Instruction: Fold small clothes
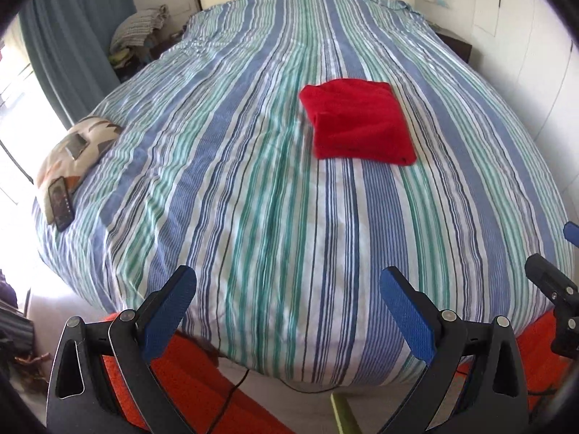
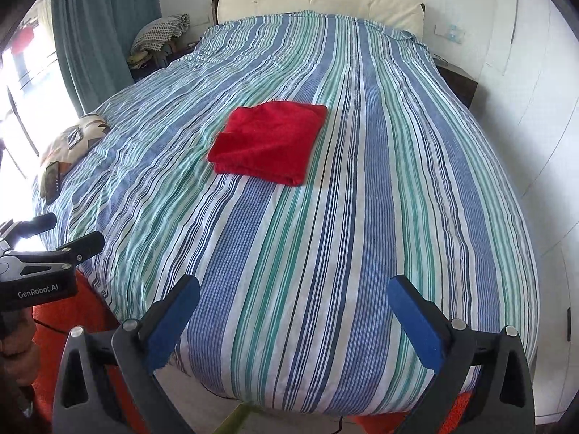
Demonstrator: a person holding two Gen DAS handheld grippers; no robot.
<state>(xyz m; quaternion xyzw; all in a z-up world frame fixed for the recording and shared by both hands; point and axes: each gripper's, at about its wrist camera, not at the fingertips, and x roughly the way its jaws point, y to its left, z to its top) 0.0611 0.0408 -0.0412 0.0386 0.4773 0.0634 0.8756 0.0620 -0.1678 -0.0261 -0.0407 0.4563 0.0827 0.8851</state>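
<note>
A red garment (image 1: pixel 360 120) (image 2: pixel 269 141) lies folded into a neat rectangle on the striped bed cover (image 1: pixel 253 181) (image 2: pixel 362 217), near the middle of the bed. My left gripper (image 1: pixel 287 278) hangs open above the bed's foot, well short of the garment, with nothing between its blue pads (image 1: pixel 170 311). My right gripper (image 2: pixel 293 287) is also open and empty, likewise back near the foot edge. The right gripper's fingers (image 1: pixel 550 282) show at the right edge of the left wrist view. The left gripper (image 2: pixel 59 235) shows at the left edge of the right wrist view.
A patterned cushion (image 1: pixel 72 152) (image 2: pixel 72 137) with a phone (image 1: pixel 60 202) (image 2: pixel 52 181) on it lies at the bed's left edge. A cream headboard (image 2: pixel 318 3) stands at the far end. Blue curtains (image 2: pixel 97 29) hang at the left, white wardrobe doors (image 2: pixel 524 108) stand at the right. An orange rug (image 1: pixel 202 390) covers the floor below.
</note>
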